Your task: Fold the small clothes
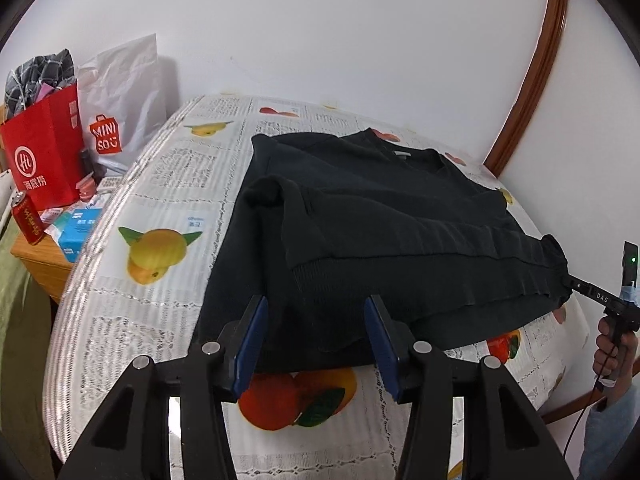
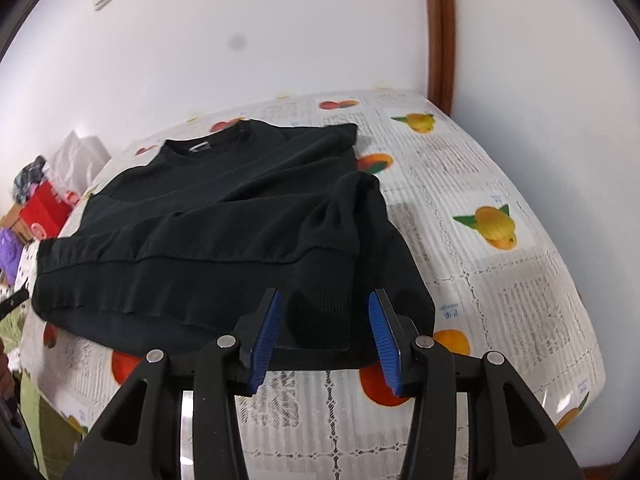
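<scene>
A fruit-print counter [image 2: 500, 280] holds a black sweater [image 2: 224, 216]. Left gripper [image 1: 316, 334] and right gripper [image 2: 324, 330] hover level at the sweater's near hem, jaws wide apart, holding nothing.

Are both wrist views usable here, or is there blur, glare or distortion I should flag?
Left wrist view: sharp, evenly lit; fisheye bows the table edge and the door frame; the black sweater keeps little fold detail. Right wrist view: similar, with a dark smudge over the wall, perhaps on the lens, softer edges, slight glare on the tablecloth.
</scene>
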Demonstrator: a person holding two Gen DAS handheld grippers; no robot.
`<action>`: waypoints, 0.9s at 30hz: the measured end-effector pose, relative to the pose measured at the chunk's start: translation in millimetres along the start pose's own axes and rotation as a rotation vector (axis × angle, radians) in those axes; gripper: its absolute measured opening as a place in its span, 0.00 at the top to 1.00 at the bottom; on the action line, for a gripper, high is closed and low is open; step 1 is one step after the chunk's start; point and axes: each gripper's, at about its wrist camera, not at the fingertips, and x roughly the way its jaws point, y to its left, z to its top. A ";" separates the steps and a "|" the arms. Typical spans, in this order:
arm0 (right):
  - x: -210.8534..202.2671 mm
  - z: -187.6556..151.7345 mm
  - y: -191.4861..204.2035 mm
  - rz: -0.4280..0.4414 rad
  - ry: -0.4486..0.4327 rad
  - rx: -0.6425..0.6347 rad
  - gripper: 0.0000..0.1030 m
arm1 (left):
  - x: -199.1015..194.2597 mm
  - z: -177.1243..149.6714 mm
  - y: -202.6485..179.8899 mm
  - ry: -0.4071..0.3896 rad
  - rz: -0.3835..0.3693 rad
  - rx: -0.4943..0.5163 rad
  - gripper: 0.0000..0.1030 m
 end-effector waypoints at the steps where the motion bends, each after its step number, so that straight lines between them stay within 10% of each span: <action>1: 3.6 -0.2 -1.4 0.010 0.006 0.009 0.56 | 3.0 -0.3 0.7 0.008 -0.003 -0.004 0.54; 10: 33.1 4.2 9.0 0.044 0.006 0.048 0.70 | 43.0 5.9 0.8 0.052 -0.043 -0.086 0.54; 15: 33.8 13.9 11.3 0.095 -0.044 0.056 0.84 | 37.0 19.6 -12.6 -0.004 -0.015 -0.039 0.92; 27: 34.0 71.9 10.9 0.224 -0.177 0.141 0.84 | 49.2 67.2 -4.4 -0.061 -0.043 -0.107 0.93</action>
